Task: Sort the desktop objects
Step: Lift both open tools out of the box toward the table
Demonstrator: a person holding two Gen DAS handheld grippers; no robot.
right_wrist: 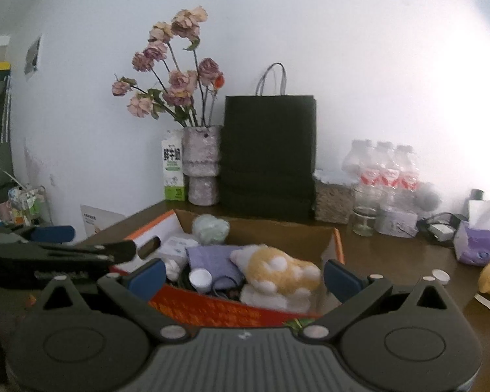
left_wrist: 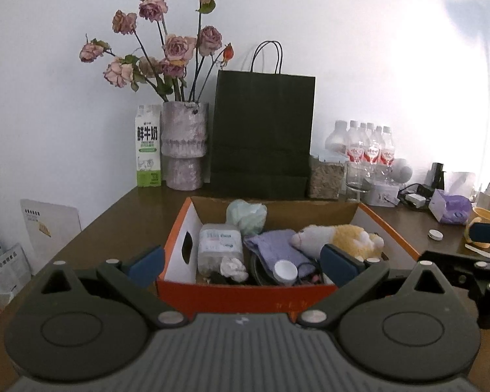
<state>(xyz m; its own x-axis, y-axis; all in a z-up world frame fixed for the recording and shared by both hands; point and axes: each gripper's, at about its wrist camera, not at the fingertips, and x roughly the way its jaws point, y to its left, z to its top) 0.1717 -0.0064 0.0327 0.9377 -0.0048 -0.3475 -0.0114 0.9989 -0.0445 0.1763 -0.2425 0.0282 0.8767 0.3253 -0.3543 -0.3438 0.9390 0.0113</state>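
An orange cardboard box [left_wrist: 176,238] sits on the brown desk. It holds a yellow and white plush toy [left_wrist: 339,236], a purple cloth [left_wrist: 274,248], a clear plastic bottle [left_wrist: 219,248], a pale green ball [left_wrist: 246,214] and a small white cap [left_wrist: 285,269]. My left gripper [left_wrist: 241,266] is open and empty, just in front of the box. My right gripper [right_wrist: 243,279] is open and empty over the box's near edge [right_wrist: 212,308], with the plush toy [right_wrist: 277,272] between its fingers' line. The left gripper's side shows at the left of the right wrist view [right_wrist: 52,254].
At the back stand a milk carton [left_wrist: 148,150], a vase of dried roses [left_wrist: 184,145], a black paper bag [left_wrist: 261,130], a jar [left_wrist: 326,179], a glass [left_wrist: 356,179] and water bottles [left_wrist: 370,147]. On the right lie a purple tissue pack [left_wrist: 449,207], a yellow mug [left_wrist: 481,225] and a white cap [left_wrist: 435,234].
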